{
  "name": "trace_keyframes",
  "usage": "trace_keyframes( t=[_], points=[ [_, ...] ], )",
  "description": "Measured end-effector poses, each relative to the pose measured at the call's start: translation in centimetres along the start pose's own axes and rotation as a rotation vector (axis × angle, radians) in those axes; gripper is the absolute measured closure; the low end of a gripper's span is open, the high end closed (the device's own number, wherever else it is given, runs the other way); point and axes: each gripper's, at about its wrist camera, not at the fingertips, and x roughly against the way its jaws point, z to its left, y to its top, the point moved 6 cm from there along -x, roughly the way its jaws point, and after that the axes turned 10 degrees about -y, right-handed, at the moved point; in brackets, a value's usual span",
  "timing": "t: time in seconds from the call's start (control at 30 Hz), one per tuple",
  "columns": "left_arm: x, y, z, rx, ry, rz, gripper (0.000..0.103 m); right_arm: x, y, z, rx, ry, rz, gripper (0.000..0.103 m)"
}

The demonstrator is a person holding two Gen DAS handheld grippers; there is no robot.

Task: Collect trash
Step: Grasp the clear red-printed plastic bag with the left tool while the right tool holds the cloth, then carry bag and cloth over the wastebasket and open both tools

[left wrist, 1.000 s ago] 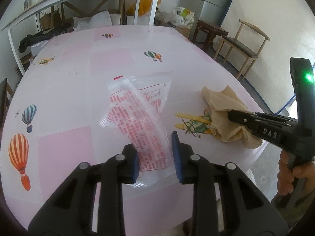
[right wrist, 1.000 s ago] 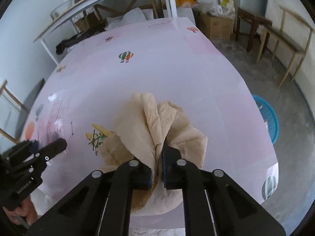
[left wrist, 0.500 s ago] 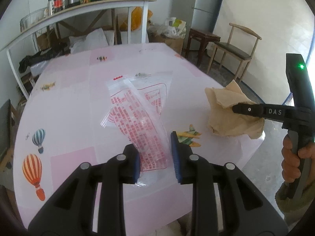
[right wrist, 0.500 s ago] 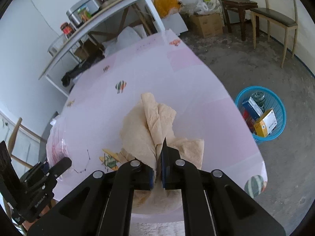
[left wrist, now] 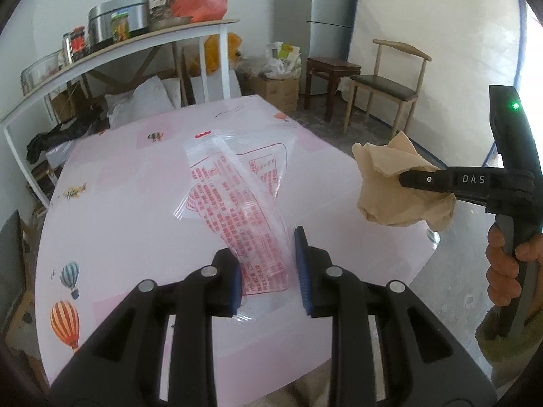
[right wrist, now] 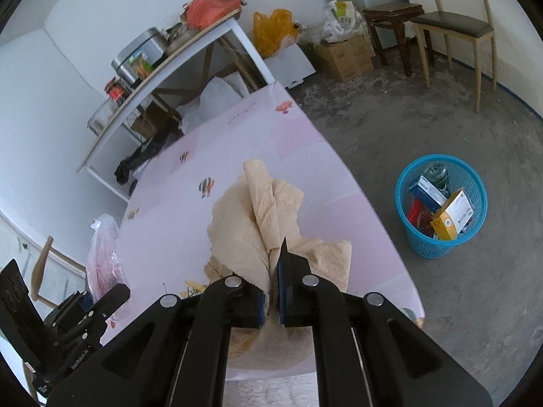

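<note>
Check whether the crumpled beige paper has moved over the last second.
Yes. The crumpled beige paper, clamped in the right gripper, has risen off the pink table, where it lay beside the printed airplane.

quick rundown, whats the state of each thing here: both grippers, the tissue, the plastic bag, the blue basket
left gripper: open, fingers either side of the bag's near end
right gripper: shut on the tissue
tissue: crumpled, pinched, lifted off the table
plastic bag: flat on the pink table, not gripped
blue basket: upright on the floor, already holding boxes and other trash
</note>
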Motion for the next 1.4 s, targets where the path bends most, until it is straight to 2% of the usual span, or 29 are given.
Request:
trace_keyframes(
  t=[0.33,0.6,0.93,1.03,1.2,1.3,1.4],
  points=[
    [-2.1,2.0,-3.5,-0.067,-0.073,0.011,0.078,1.7,0.4,-5.4,-0.122,-0.024,-0.044,0.097],
    [-4.6,4.9,-7.1,-0.148,-0.149,0.011,0.078,3.8,1.2,-11.8,-0.255,-0.095,-0.120,0.097],
    [-9.9,9.1,-12.5,-0.219,-0.303,0.063,0.078,4.7,1.6,-20.8,-0.430,-0.188,-0.172,0.097],
    [-12.7,9.8,-14.2,-0.227,-0.358,0.119,0.078,4.0,1.7,-23.0,-0.473,-0.200,-0.170,0.097],
    [-18.7,9.7,-16.7,-0.182,-0.444,0.271,0.078,1.1,2.2,-26.5,-0.543,-0.192,-0.133,0.097],
    [-23.8,9.6,-17.8,-0.135,-0.485,0.409,0.078,-1.0,2.7,-28.0,-0.572,-0.197,-0.107,0.097],
    [-28.7,9.5,-18.5,-0.107,-0.482,0.522,0.078,-3.3,3.2,-29.8,-0.604,-0.204,-0.088,0.097]
  ],
)
